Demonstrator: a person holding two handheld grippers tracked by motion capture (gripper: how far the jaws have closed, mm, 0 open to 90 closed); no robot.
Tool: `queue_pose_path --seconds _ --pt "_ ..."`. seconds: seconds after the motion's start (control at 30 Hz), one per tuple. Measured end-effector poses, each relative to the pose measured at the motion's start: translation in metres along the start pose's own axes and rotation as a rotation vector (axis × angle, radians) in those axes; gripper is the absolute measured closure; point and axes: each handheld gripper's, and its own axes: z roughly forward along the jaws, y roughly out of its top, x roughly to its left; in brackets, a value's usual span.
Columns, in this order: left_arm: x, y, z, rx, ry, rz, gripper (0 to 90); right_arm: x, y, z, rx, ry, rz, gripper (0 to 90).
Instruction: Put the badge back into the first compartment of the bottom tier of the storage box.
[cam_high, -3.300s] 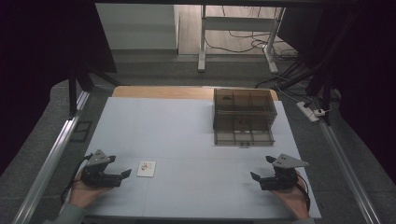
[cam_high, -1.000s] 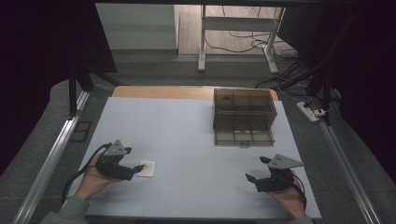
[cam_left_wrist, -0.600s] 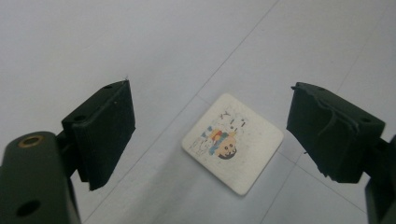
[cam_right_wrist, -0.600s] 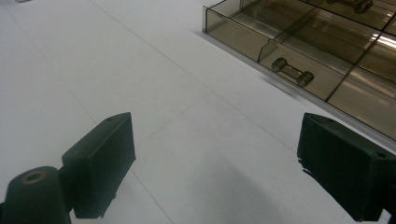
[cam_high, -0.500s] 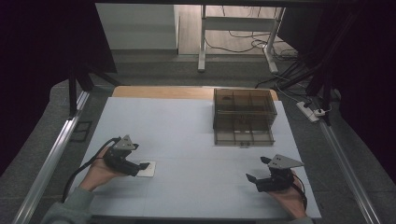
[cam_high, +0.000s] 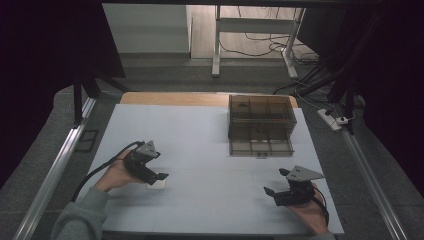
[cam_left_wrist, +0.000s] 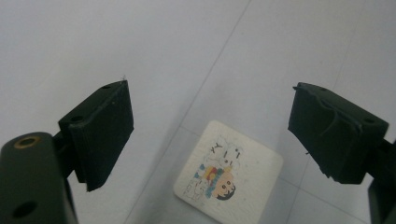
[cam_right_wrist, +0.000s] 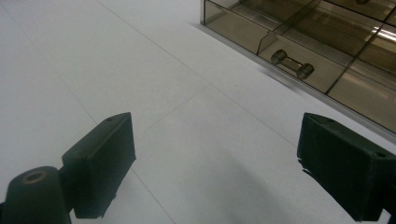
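A small white square card (cam_left_wrist: 229, 169) with a cartoon picture lies flat on the white table; in the high view the card (cam_high: 156, 184) peeks out just under my left gripper (cam_high: 159, 178). The left gripper (cam_left_wrist: 210, 128) hovers over it, open, jaws wide on either side and the card between and below them. My right gripper (cam_high: 274, 193) rests low at the table's front right, open with nothing between its jaws (cam_right_wrist: 215, 163). A smoky transparent drawer box (cam_high: 260, 124) stands at the back right, its drawer pulled out, with a metal handle (cam_right_wrist: 292, 64).
The white table top (cam_high: 210, 150) has a wooden strip (cam_high: 170, 98) along its far edge. Metal rails (cam_high: 60, 160) run down both sides. A power strip (cam_high: 336, 119) and cables lie on the floor to the right.
The left gripper has moved forward and rightward from the table's front left to above the card, tilting down over it. The right gripper has barely shifted.
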Motion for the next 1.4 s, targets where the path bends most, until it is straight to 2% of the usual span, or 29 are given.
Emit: queue_pose_path --seconds 0.47,0.73,1.03,1.13,1.4 --pt "-0.003 -0.009 0.011 0.067 -0.083 0.044 13.7 0.000 -0.001 0.001 0.013 0.001 -0.009 11.4" --pt "-0.003 -0.011 0.019 0.115 -0.095 0.053 13.9 0.000 -0.002 0.002 0.016 0.005 -0.010 11.4" --pt "-0.003 -0.014 0.025 0.140 -0.107 0.057 13.8 -0.001 -0.002 0.001 0.023 -0.008 -0.009 11.4" --pt "-0.002 -0.015 0.026 0.146 -0.112 0.054 13.8 -0.001 -0.002 0.001 0.020 0.001 -0.008 11.4" --pt "-0.004 -0.017 0.026 0.162 -0.109 0.074 16.3 0.000 -0.002 0.002 0.020 0.004 -0.008 11.4"
